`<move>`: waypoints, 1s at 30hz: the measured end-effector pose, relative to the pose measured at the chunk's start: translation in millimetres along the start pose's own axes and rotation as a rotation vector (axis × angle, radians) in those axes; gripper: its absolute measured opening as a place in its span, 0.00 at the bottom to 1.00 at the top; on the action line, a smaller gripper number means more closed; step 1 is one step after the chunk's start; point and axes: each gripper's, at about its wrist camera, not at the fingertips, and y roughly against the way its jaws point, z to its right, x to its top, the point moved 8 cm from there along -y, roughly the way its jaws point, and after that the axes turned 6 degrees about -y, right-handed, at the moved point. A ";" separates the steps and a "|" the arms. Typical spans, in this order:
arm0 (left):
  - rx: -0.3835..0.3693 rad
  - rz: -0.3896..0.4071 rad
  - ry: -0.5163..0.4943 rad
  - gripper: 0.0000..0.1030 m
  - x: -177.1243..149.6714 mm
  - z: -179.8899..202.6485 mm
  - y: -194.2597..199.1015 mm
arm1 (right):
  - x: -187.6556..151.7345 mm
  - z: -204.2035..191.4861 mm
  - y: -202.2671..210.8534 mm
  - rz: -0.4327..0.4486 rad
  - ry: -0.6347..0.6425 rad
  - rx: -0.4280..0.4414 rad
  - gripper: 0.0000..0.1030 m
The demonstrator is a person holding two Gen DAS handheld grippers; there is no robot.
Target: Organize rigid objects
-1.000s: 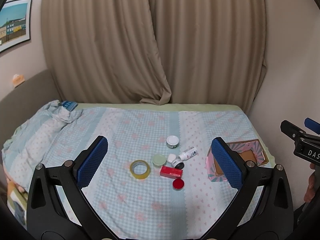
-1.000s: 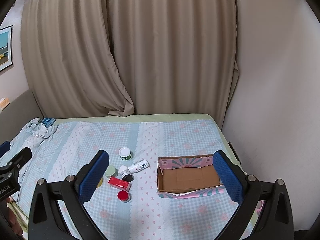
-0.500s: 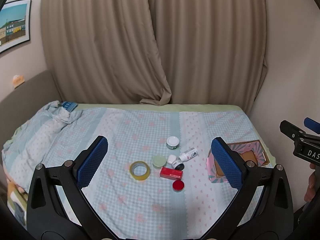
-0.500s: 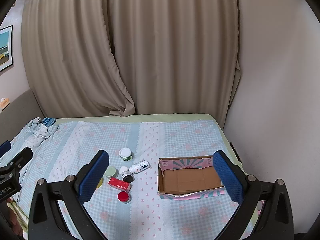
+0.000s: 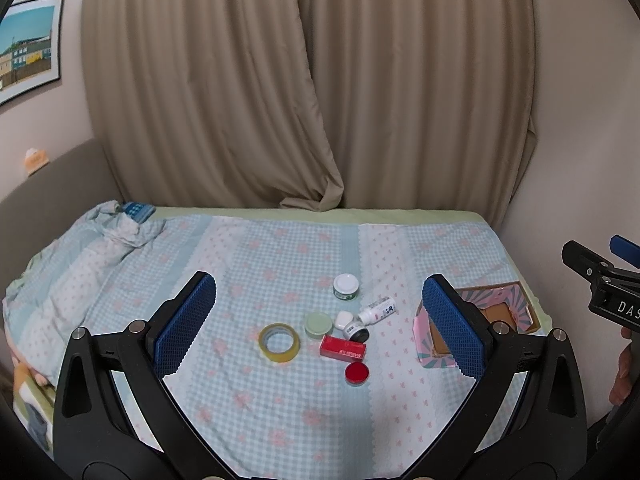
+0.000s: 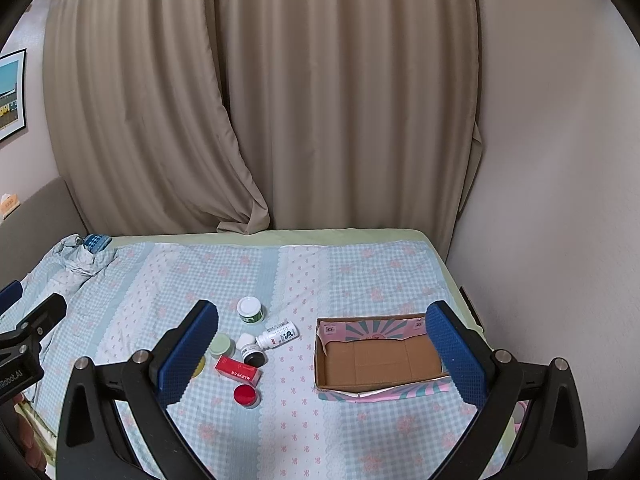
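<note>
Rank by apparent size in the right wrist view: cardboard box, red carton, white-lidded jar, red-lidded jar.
1. cardboard box, by far the largest.
2. red carton.
3. white-lidded jar and red-lidded jar: about alike; the red one lies nearer the camera, so I won't rank them.

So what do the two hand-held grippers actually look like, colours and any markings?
Both match: the left hand-held gripper and right hand-held gripper have black plastic fingers with silver bolts and blue textured pads. White lettering is partly visible on each body, seen from the other camera.
</note>
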 end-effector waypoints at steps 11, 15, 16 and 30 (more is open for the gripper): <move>0.003 0.002 -0.002 1.00 1.4 0.6 -2.1 | 3.8 -2.6 -3.6 0.001 0.002 0.000 1.00; 0.003 0.003 -0.001 1.00 1.5 0.6 -2.1 | 3.0 -2.9 -3.9 0.001 0.003 0.001 1.00; 0.003 0.003 -0.001 1.00 1.5 0.7 -2.2 | 3.5 -3.0 -4.0 0.002 0.004 0.000 1.00; 0.032 0.017 -0.005 1.00 2.4 -2.0 -0.6 | 2.1 -3.5 -10.2 0.011 0.000 0.012 1.00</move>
